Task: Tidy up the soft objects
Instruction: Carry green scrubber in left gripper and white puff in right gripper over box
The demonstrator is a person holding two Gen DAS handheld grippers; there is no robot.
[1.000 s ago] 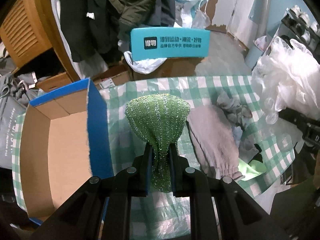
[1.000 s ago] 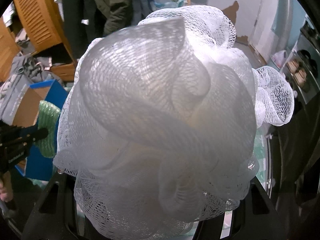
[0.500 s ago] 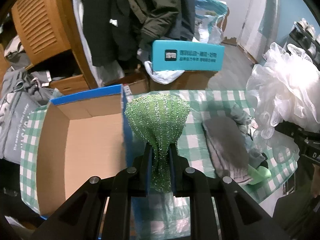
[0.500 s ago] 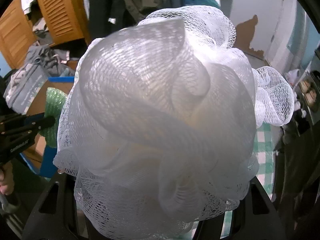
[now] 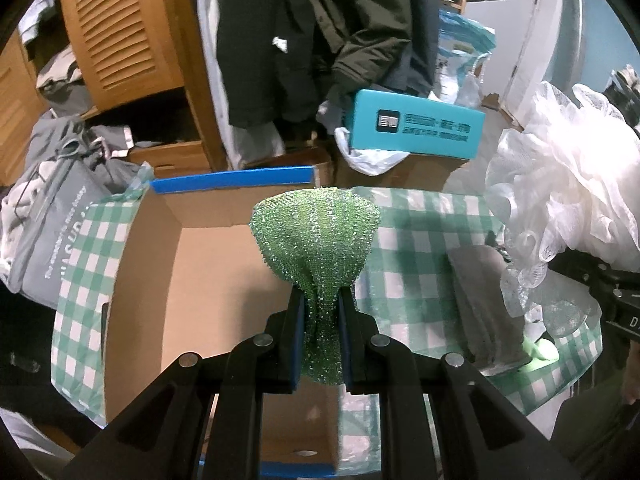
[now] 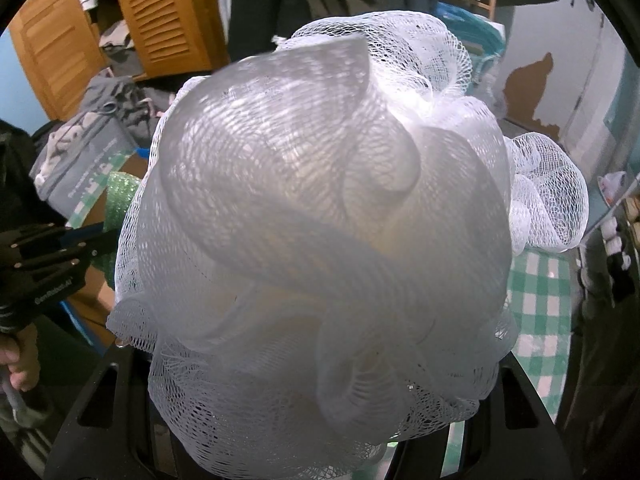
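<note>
Above the bare cardboard box (image 5: 168,320), green scourer (image 5: 316,236) in left gripper (image 5: 322,304).

Both fisheye views are dimly and coolly lit, with straight edges bowed and the corners blacked out by the lens rim, while the white mesh puff (image 6: 332,240) is overexposed to a glare at the right edge of the left wrist view and the background is slightly blurred.
</note>
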